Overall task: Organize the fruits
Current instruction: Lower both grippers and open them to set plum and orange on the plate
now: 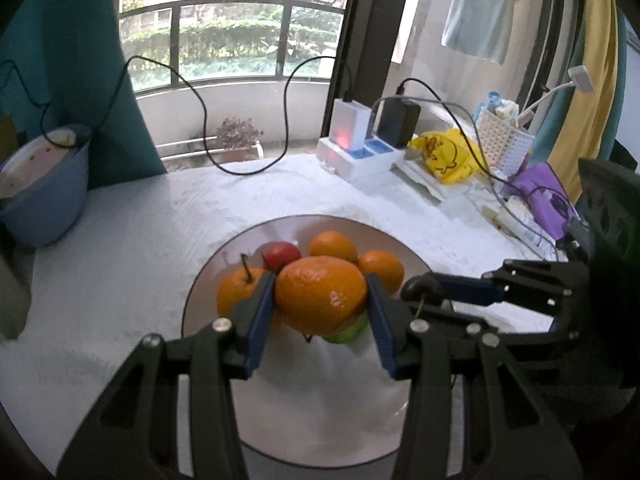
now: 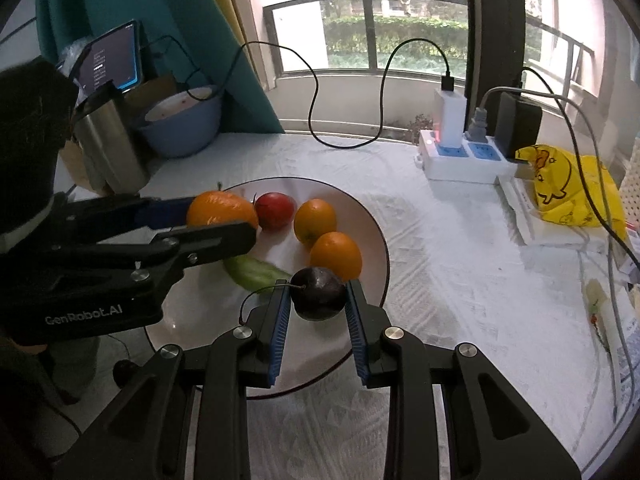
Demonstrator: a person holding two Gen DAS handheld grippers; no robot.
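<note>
1. Nearest the camera, the left gripper (image 1: 320,300) is pinching a large dimpled orange (image 1: 320,294) between its ribbed blue pads, above the plate (image 1: 300,420).
2. The right gripper (image 2: 318,300) is pinching one dark, glossy round plum (image 2: 319,293) with a thin curved stem, over the plate's right rim.
3. Lying on the round white plate near the table's (image 2: 460,280) middle: two smaller smooth oranges (image 2: 315,220), one red fruit (image 2: 274,210), and one green fruit (image 2: 256,272), partly hidden by the left gripper.
4. A third small orange (image 1: 234,290) with a stem is showing behind the left gripper's finger.
</note>
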